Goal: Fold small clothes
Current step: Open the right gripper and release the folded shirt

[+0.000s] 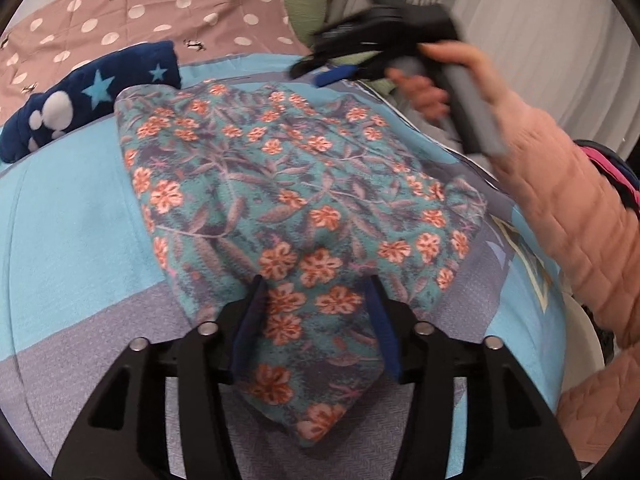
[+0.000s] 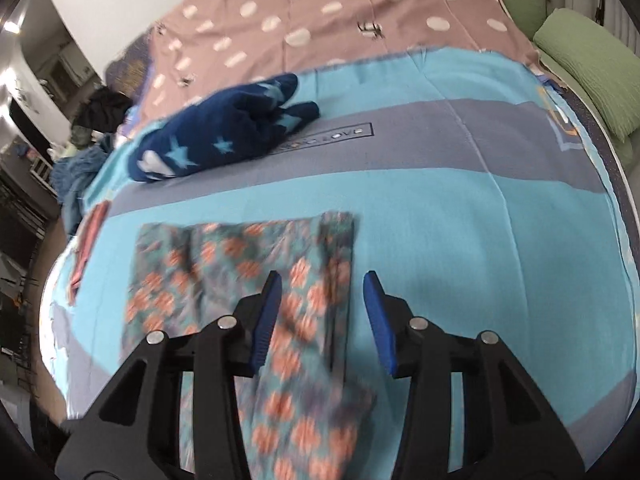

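A teal garment with orange flowers point(image 1: 288, 200) lies spread on the blue and grey bedspread point(image 1: 72, 232). My left gripper point(image 1: 316, 296) is open, its blue-padded fingers point(image 1: 250, 320) straddling the garment's near end, just above it. My right gripper point(image 2: 322, 292) is open and empty, above the garment's right edge point(image 2: 240, 280). In the left wrist view the right gripper point(image 1: 320, 70) is held in a hand beyond the garment's far edge. A dark blue garment with light stars point(image 1: 84, 96) lies rolled at the far left; it also shows in the right wrist view point(image 2: 224, 140).
A brown dotted sheet point(image 2: 320, 20) covers the far half of the bed. Green pillows point(image 2: 588, 64) lie at the right edge. The person's pink quilted sleeve point(image 1: 580, 220) reaches in from the right. A clothes pile point(image 2: 80, 152) sits off the bed's left side.
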`<move>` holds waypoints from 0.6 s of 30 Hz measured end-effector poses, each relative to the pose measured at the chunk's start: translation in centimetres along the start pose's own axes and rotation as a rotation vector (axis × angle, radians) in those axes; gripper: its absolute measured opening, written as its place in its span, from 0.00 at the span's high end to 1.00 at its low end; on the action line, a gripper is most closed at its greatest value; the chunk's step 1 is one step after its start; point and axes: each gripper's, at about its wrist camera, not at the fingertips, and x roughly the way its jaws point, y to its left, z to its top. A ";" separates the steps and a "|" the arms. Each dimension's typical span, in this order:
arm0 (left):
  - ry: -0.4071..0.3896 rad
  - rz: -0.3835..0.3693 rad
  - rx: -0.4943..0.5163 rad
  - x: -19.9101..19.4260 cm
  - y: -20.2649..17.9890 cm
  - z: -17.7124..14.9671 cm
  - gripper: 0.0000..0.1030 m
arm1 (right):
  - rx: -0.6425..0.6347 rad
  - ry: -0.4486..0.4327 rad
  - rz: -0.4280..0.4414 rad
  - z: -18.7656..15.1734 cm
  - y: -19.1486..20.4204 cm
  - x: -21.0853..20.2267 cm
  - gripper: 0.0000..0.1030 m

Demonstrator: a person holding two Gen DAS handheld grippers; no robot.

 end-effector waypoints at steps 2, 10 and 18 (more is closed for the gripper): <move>0.000 0.001 0.004 -0.1 -0.1 -0.1 0.47 | -0.003 0.034 0.015 0.8 0.2 1.5 0.58; -0.009 -0.008 0.007 -0.3 -0.1 -0.3 0.45 | -0.017 -0.062 -0.065 1.6 0.7 1.7 0.96; -0.011 0.012 0.030 -0.6 -0.9 -0.5 0.42 | 0.043 -0.049 -0.115 0.2 -2.5 0.8 0.74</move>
